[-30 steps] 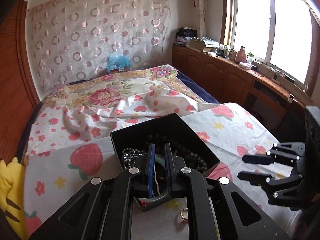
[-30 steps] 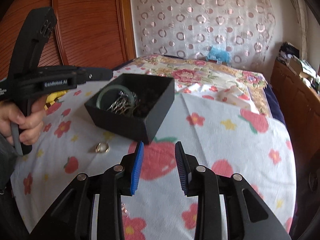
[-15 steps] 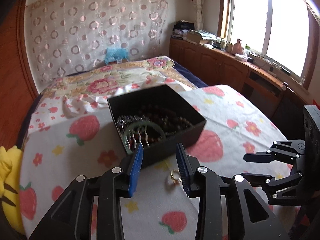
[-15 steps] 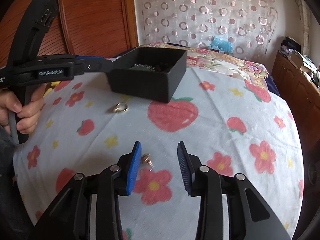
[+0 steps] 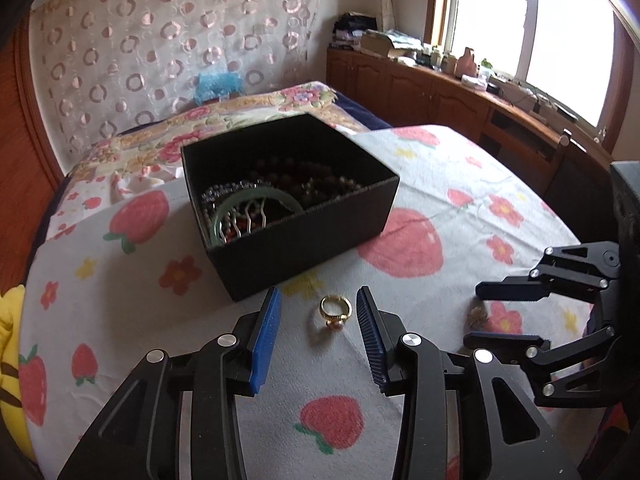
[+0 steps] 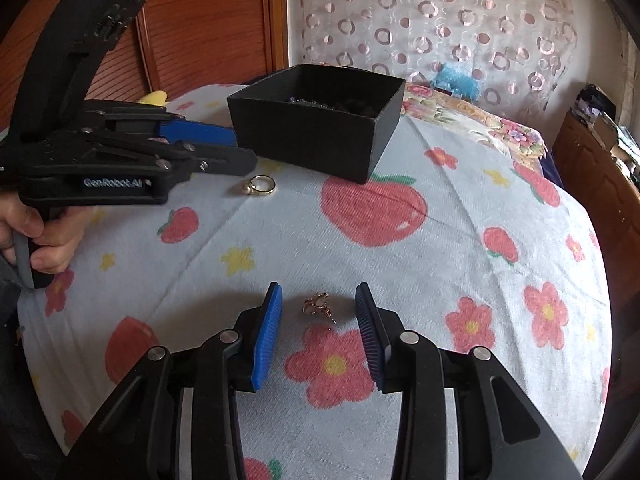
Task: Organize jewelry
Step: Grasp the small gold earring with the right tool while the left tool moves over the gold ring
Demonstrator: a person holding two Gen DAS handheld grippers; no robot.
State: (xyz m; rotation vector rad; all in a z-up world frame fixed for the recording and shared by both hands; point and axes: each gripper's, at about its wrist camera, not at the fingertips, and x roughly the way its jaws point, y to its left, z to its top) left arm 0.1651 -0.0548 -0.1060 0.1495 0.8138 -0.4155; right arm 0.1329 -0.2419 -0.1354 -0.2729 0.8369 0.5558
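On the cloth [image 5: 120,320] printed with strawberries and flowers, a black box [image 5: 292,216] stands at the far side, holding a green bangle [image 5: 224,208], a metal comb and dark bead strings. Just near of the box lies a gold ring [image 5: 335,310] with a pearl. The left gripper [image 5: 318,312] hangs over it, jaws having just been opening, now moderately apart; the ring sits between the blue pads, touched by neither. To the right, well apart from the ring, a small gold earring [image 6: 318,305] lies on the cloth between the parted pads of the right gripper [image 6: 319,308], likewise untouched. A hand [image 6: 44,236] grasps the left gripper's handle.
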